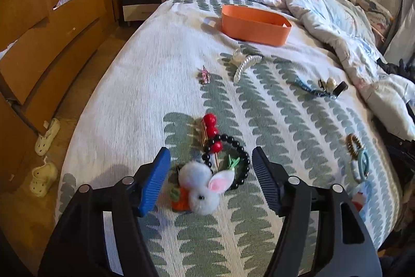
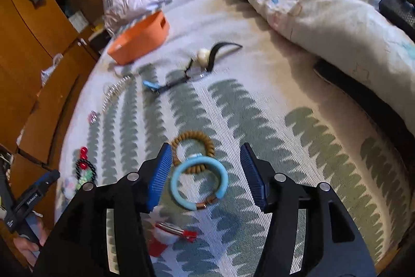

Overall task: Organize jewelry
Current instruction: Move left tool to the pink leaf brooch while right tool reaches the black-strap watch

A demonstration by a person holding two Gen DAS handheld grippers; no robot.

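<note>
The left tool [image 1: 211, 183] is held wide open just above the bed [image 1: 145, 74], nothing gripped, and between its blue fingers [image 1: 155, 183] a white pompom rabbit clip [image 1: 201, 192] with an orange knitted carrot is seen lying on the leaf-patterned cover. Just behind the rabbit, a black bead bracelet [image 1: 242, 160] is found, touching it, and a pin with red beads [image 1: 211, 131] is laid across the bracelet's far edge. A small green piece is caught inside the bracelet's ring; what it is cannot be told.

Over on the right, the right tool [image 2: 206, 173] is likewise spread open and empty. Between its fingers a light blue bangle [image 2: 179, 188] is framed, and a brown bead bracelet [image 2: 193, 136] is overlapped by its far rim. Nearer, below the fingers, a red and white clip [image 2: 171, 232] is spotted on the cover.

Farther up the bed, a pearl hair comb [image 1: 245, 65] is seen, with a small pink clip [image 1: 204, 74] to its left. To the right, a blue strap [image 1: 310, 88] and a cream-coloured piece with a black band [image 1: 332, 85] are grouped together. Beyond them all, an orange box [image 1: 255, 25] is set on the cover, well apart from both tools. Behind it, a rumpled duvet [image 1: 324, 7] is piled, and wooden drawers [image 1: 52, 43] are lined along the left side.
</note>
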